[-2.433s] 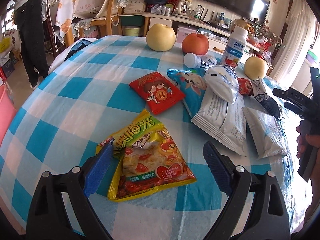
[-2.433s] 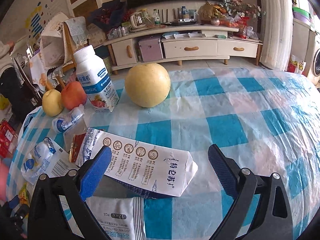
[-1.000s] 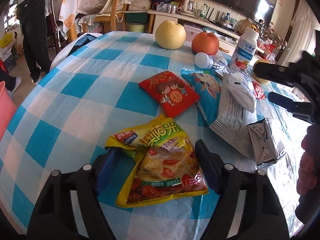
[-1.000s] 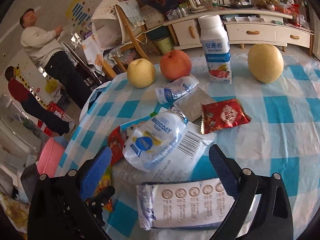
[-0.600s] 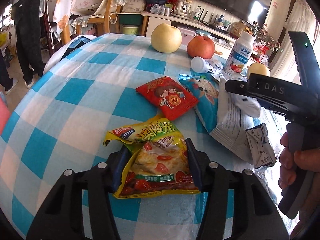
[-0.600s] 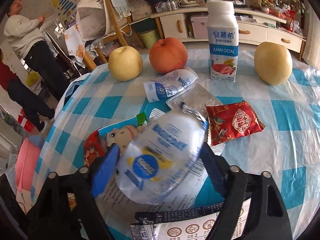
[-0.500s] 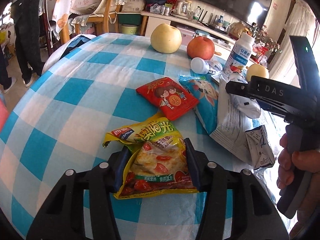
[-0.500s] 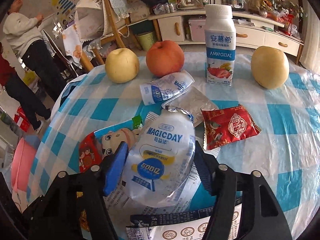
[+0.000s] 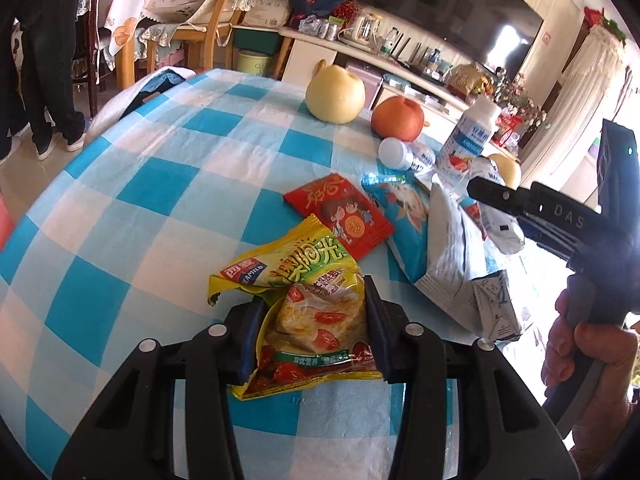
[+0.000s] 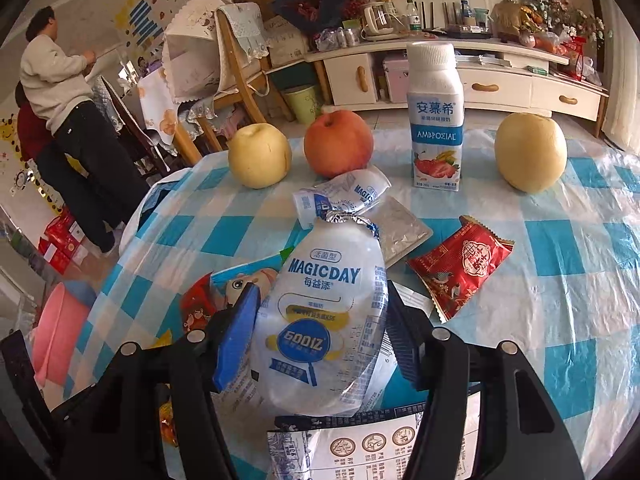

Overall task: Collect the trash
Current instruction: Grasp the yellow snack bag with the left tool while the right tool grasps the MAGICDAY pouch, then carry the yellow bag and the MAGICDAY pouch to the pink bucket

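My left gripper (image 9: 312, 320) is shut on a yellow and red snack wrapper (image 9: 316, 328) lying on the blue checked tablecloth (image 9: 132, 208), over a yellow-green wrapper (image 9: 288, 260). My right gripper (image 10: 320, 332) is shut on a white MAGICDAY pouch (image 10: 324, 320), and also shows in the left wrist view (image 9: 496, 204) at the right. A red cartoon wrapper (image 9: 340, 212), a blue cartoon bag (image 9: 404, 216), a large white bag (image 9: 452, 256), a small red packet (image 10: 460, 268), a silver packet (image 10: 400, 232) and a folded carton (image 10: 380, 444) lie around.
Two yellow pears (image 10: 260, 156) (image 10: 530, 158), a red apple (image 10: 338, 144), an upright yogurt bottle (image 10: 436, 120) and a lying small bottle (image 10: 344, 196) stand at the far side. A pink bin (image 10: 56, 332) sits on the floor left; people stand beyond.
Both grippers have closed tighter, the left on the snack wrapper and the right on the white pouch. The large white bag has lifted and crumpled beside the right gripper.
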`<state>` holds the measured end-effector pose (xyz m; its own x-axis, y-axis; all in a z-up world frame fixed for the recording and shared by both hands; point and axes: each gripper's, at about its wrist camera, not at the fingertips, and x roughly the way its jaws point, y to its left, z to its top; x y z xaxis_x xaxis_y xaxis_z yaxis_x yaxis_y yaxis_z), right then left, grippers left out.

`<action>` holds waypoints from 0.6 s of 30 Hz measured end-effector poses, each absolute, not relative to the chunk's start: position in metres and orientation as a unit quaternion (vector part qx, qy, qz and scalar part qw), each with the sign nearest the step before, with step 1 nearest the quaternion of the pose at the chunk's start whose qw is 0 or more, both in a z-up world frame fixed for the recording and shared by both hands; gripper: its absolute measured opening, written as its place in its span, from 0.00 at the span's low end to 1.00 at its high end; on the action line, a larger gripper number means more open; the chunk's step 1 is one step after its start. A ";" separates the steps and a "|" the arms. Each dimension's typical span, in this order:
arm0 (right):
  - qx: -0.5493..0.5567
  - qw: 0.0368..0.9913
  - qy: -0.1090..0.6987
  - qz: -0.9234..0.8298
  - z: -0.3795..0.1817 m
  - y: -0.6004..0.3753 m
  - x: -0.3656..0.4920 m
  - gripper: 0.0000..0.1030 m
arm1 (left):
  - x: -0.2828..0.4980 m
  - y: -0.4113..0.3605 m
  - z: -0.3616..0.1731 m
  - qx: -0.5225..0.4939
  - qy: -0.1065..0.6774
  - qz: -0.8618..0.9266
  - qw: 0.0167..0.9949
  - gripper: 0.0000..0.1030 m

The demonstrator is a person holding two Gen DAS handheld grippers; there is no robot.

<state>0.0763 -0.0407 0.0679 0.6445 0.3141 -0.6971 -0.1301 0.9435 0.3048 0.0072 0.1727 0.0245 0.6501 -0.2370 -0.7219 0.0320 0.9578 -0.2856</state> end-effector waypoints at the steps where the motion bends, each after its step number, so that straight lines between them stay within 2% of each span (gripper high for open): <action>1: 0.115 0.900 0.401 0.127 0.069 -0.040 0.075 0.60 | 0.006 0.175 0.027 -0.127 0.409 -0.075 0.901 0.44; 18: 0.080 0.901 0.379 0.198 0.095 0.033 0.037 0.60 | -0.017 0.247 0.067 -0.165 0.342 -0.007 0.925 0.44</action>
